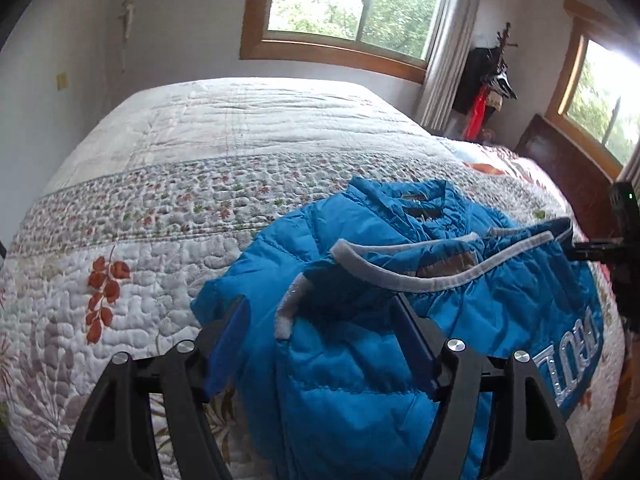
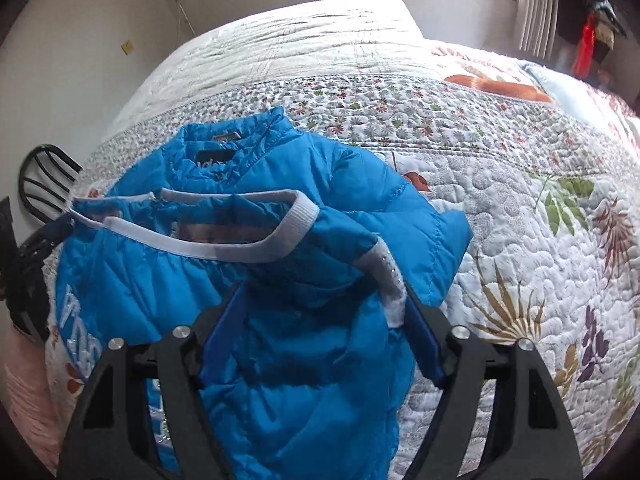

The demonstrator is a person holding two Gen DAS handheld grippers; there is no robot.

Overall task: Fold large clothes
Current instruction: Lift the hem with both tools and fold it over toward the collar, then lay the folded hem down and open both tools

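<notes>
Jacket half folded on the bed; both tongs spread and holding nothing.

I find the blue puffer jacket (image 1: 360, 280) lying on the quilted bedspread (image 1: 168, 216) near the bed's close edge, collar away from me, its grey-trimmed hem (image 2: 224, 248) doubled up over the body. I judge that fold was laid to shorten the garment. My left gripper (image 1: 320, 344) hangs above the bundle with jaws wide apart, fabric visible between them but not clamped. My right gripper (image 2: 320, 328) is likewise spread, one finger just beside the white cuff (image 2: 390, 292). I judge both are poised to take hold of the sleeve side for the next fold.
</notes>
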